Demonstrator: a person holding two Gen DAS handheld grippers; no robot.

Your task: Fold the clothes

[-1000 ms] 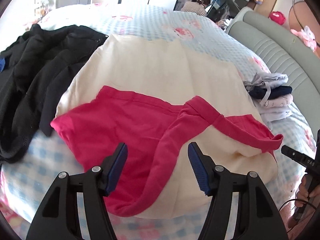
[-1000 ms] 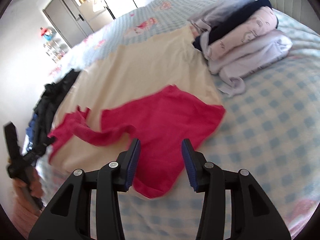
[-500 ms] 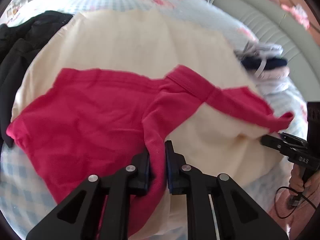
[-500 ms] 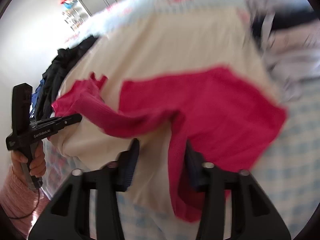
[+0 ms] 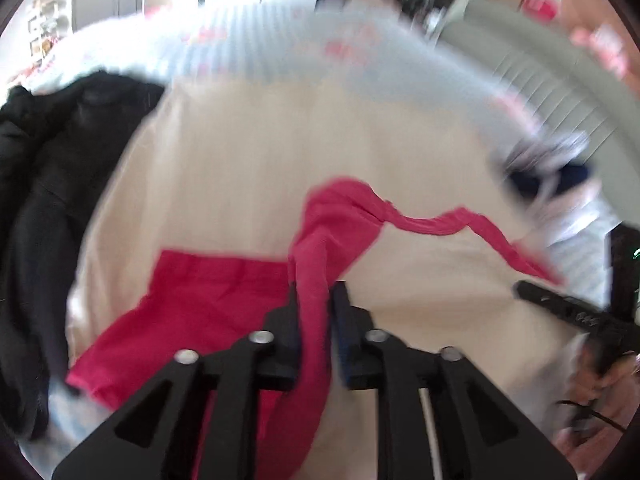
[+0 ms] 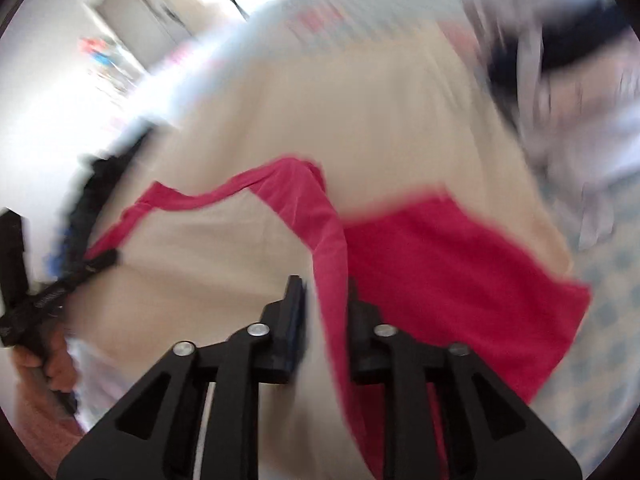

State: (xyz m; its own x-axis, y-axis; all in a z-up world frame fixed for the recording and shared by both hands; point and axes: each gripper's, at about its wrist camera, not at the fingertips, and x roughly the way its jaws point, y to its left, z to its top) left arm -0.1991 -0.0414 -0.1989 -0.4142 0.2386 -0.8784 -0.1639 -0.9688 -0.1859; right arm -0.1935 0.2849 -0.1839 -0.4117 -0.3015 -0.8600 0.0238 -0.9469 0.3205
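A pink-red garment (image 5: 208,300) lies partly lifted over a cream cloth (image 5: 248,152) spread on the bed. In the left wrist view my left gripper (image 5: 314,300) is shut on a bunched edge of the pink-red garment, which rises in a ridge and stretches right toward the other gripper (image 5: 560,308). Seen from the right wrist, my right gripper (image 6: 326,300) is shut on another edge of the same garment (image 6: 460,264); a thin pink-red strip runs left to the left gripper (image 6: 60,284). Both views are motion-blurred.
A pile of black clothes (image 5: 40,184) lies at the left of the bed. A stack of folded pale and navy clothes (image 6: 572,92) sits at the right. The bedsheet (image 5: 304,48) is pale blue check; a grey padded headboard (image 5: 532,64) stands behind. A hand (image 6: 44,364) holds the left gripper.
Both grippers went from open to shut on the pink-red garment's edges and lifted them, pulling the cloth up into a taut ridge between them.
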